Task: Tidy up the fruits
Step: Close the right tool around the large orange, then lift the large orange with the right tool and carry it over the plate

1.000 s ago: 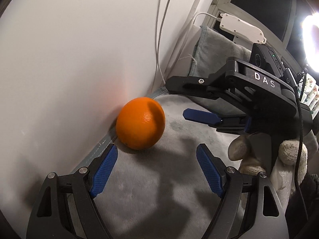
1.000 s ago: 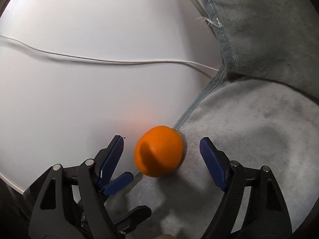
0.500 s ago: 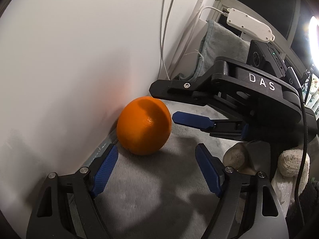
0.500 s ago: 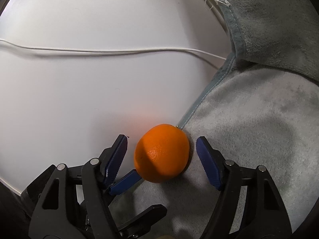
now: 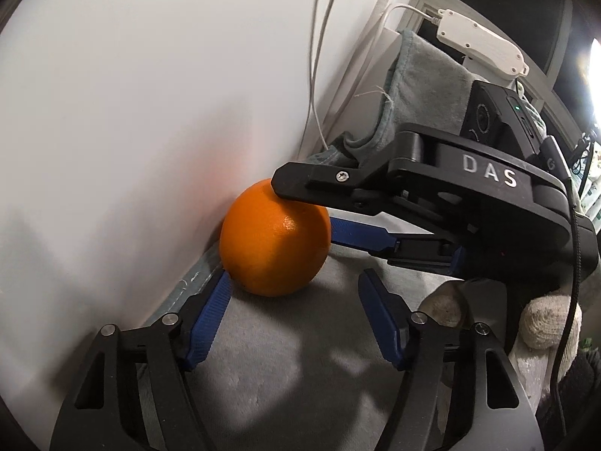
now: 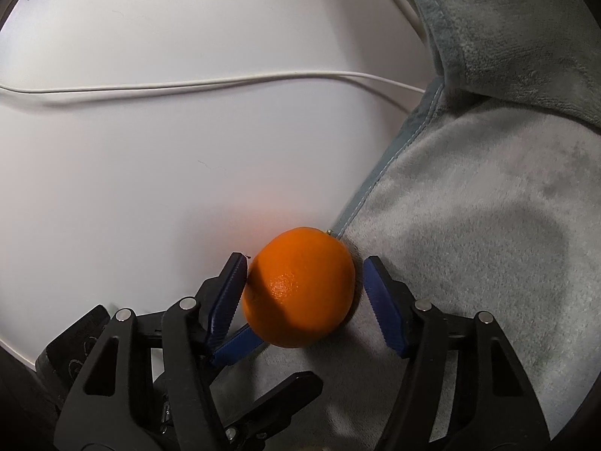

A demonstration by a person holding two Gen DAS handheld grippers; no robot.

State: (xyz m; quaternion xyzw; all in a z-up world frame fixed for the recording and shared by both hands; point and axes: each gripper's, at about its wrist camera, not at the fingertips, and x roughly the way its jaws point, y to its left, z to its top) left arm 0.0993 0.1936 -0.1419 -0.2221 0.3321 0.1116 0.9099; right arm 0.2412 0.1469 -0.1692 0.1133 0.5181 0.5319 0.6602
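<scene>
An orange (image 5: pixel 274 240) lies on a grey plush cloth (image 5: pixel 300 376) right against a white wall (image 5: pixel 131 112). My left gripper (image 5: pixel 293 308) is open, its blue pads just short of the orange, the left pad near the fruit's base. My right gripper (image 6: pixel 304 282) is open and straddles the orange (image 6: pixel 298 287), one blue pad on each side, the left pad about touching it. In the left wrist view the right gripper's black body (image 5: pixel 450 203) reaches in from the right over the orange.
White cables (image 6: pixel 225 82) run along the wall. The cloth folds up over a raised edge (image 6: pixel 507 37) at the back. A white power strip (image 5: pixel 480 45) hangs by a window frame. A gloved hand (image 5: pixel 544 323) holds the right gripper.
Both grippers have moved closer to the orange. The right gripper's fingers have come around the orange on both sides. The orange has stayed by the wall.
</scene>
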